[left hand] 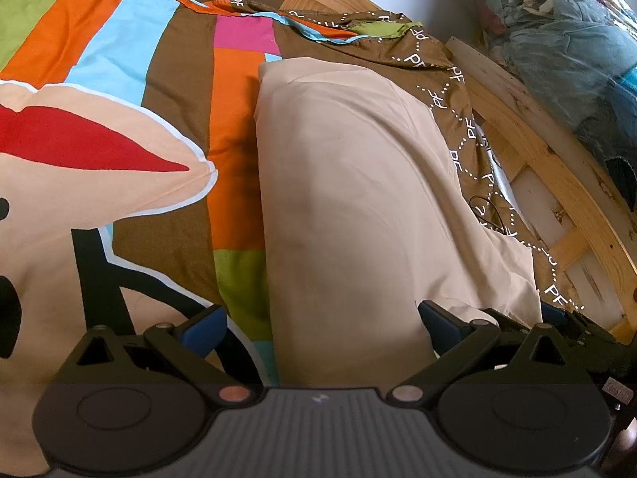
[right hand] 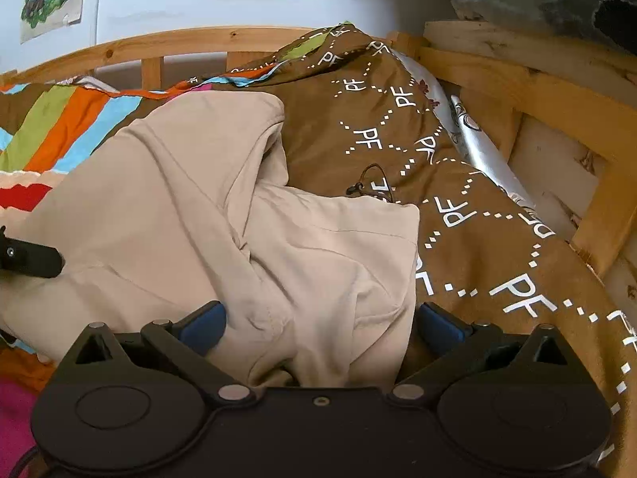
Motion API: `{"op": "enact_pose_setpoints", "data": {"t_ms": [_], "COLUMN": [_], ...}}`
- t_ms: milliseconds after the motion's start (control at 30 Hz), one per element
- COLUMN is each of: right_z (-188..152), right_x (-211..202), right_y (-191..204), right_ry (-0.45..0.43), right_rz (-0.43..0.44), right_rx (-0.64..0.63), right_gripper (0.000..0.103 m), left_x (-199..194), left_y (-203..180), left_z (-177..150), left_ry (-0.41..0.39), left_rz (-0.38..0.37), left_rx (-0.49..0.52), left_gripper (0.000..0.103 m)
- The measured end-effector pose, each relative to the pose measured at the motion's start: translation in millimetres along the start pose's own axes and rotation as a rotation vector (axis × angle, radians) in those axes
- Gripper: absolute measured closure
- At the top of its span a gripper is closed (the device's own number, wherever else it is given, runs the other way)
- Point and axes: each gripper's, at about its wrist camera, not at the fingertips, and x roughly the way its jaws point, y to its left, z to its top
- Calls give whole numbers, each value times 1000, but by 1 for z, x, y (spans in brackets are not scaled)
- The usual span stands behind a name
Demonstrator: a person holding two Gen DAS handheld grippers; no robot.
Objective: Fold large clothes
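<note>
1. One beige garment lies on a colourful duvet, partly folded into a long strip.
2. Its long axis runs from 6 to 12 o'clock in the left view; a rumpled flap remains toward 3 o'clock.
3. Left gripper and right gripper both stand spread, straddling cloth, pinching nothing.
4. Likely next: pinch the near edge and fold it toward 12 o'clock.
</note>
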Motion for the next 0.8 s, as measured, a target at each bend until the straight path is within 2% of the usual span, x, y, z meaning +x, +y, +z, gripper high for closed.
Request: {"op": "enact_pose_setpoints", "data": {"t_ms": [600, 800], "right_z": [-1, 0], "right_x": [2, 3], "right_y": [-1, 0], "right_ry": [3, 0], "right_rz": [0, 0], "right_rx": [2, 15], "right_gripper": [1, 1], "left_x": [0, -3], "left_y": [2, 5], "left_z": [3, 19], "left_ry": [15, 32], "left_rz": [-10, -56], "left_rx": [-5, -18], "left_gripper": [1, 1]}}
